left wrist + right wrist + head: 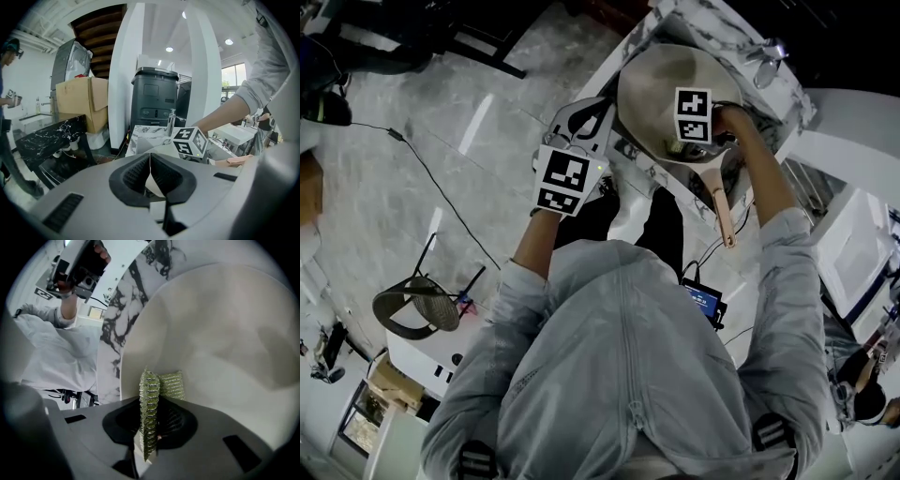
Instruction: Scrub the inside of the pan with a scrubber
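A beige pan with a wooden handle sits tilted on a marbled counter. My left gripper is at the pan's left edge, shut on the thin pale rim. My right gripper reaches down into the pan, its marker cube above the bowl. It is shut on a green ribbed scrubber, which presses against the pan's inner wall near the rim. The head view hides the scrubber under the cube.
The marbled counter borders the pan, with a chrome faucet behind it. A black bin and a cardboard box stand beyond. A chair and a cable are on the floor at left.
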Action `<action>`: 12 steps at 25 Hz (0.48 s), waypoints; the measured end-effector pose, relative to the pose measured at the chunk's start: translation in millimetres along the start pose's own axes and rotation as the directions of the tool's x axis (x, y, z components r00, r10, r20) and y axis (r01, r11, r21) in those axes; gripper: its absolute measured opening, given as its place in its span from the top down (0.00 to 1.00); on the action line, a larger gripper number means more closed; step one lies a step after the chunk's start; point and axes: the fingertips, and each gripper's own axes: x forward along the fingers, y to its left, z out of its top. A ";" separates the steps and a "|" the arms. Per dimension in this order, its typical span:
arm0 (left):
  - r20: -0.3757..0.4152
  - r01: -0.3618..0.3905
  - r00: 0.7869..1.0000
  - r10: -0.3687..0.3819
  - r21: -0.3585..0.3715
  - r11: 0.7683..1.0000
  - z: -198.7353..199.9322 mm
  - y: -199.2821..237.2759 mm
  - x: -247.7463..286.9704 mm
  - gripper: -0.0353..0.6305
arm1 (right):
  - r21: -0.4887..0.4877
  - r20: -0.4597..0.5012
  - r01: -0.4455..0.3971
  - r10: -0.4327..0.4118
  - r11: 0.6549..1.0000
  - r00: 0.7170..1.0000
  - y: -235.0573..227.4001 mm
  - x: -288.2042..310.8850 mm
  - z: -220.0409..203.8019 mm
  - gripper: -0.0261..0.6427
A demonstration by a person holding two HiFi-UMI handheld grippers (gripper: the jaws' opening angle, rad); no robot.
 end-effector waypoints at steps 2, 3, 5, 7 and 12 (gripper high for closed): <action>-0.004 0.008 1.000 -0.008 0.001 1.000 0.2 -0.5 4.2 0.91 | 0.019 -0.028 0.004 -0.004 1.000 1.000 -4.4 -0.8 -7.2 0.83; -0.008 0.013 1.000 -0.013 0.001 1.000 -0.3 -1.2 6.4 0.91 | 0.028 -0.033 0.005 -0.004 1.000 0.999 -6.5 -0.5 -9.0 0.83; -0.014 0.022 1.000 -0.022 0.000 1.000 -1.0 -2.5 10.8 0.91 | 0.044 -0.060 0.024 -0.022 0.999 0.998 -13.9 0.9 -15.3 0.83; -0.016 0.026 1.000 -0.026 -0.001 1.000 -0.8 -1.5 14.8 0.91 | 0.066 -0.116 0.078 -0.070 0.995 0.991 -28.5 0.5 -26.9 0.83; -0.024 0.022 0.999 -0.022 -0.006 1.000 -1.6 7.4 21.1 0.91 | 0.129 -0.207 0.244 -0.214 0.961 0.955 -70.5 -8.8 -48.6 0.83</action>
